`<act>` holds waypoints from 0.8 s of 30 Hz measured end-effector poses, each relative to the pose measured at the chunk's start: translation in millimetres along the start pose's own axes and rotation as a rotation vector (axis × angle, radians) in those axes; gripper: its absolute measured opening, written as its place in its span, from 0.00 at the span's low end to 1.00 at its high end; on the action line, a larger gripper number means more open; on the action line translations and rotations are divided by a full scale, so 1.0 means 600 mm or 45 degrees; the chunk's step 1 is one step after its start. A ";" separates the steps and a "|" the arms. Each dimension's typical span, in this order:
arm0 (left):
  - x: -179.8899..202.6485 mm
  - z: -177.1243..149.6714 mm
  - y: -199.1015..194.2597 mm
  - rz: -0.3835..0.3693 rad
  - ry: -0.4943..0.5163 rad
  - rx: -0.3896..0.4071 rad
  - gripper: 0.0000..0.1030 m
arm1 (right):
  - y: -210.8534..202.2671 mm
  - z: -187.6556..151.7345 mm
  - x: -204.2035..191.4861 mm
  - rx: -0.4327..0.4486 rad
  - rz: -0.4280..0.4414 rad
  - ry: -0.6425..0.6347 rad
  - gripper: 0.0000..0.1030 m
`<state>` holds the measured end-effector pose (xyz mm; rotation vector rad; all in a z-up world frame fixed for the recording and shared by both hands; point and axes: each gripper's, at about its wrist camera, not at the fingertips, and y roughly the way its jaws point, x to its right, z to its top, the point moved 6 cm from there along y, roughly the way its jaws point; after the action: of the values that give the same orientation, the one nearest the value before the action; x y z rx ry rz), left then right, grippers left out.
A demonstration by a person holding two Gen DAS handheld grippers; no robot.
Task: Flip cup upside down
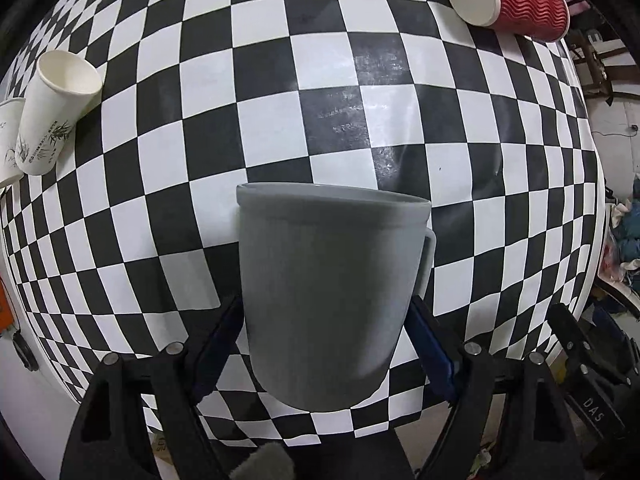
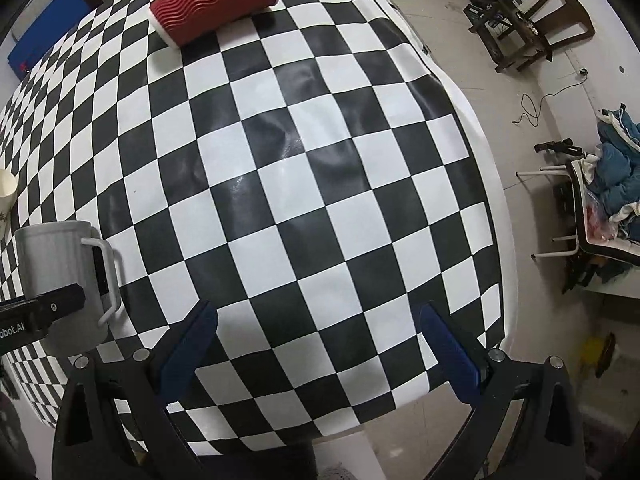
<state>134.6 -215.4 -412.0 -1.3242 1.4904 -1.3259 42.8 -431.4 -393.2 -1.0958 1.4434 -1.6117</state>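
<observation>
Pinching grey plastic handled cup [image 1: 324,296] at centre frame between left tongs [image 1: 326,344]; right tongs [image 2: 318,344] spread over checkered worktop [image 2: 320,184].

The grey cup [image 1: 324,300] looked like matt plastic with fine ridged lines across its wall. The checkered covering of the worktop [image 1: 344,120] was smooth and glossy, throwing pale glare toward 12 o'clock of the cup. The red cup [image 1: 528,2] at 2 o'clock was paper with a wavy ribbed sleeve and a plain white inside. The white cup [image 1: 52,116] at 10 o'clock was smooth printed paper. The left gripper [image 1: 324,344] showed matt black plastic arms, blue pads [image 1: 218,344] and bright metal pins.
</observation>
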 end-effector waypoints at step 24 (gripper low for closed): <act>-0.154 -0.141 -0.265 0.214 -0.136 0.633 1.00 | -0.192 -0.002 -0.099 0.208 0.008 -0.502 0.99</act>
<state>107.5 -96.8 -250.0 -0.9130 1.0775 -1.3765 69.4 -361.5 -287.5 -1.2284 1.0383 -1.3848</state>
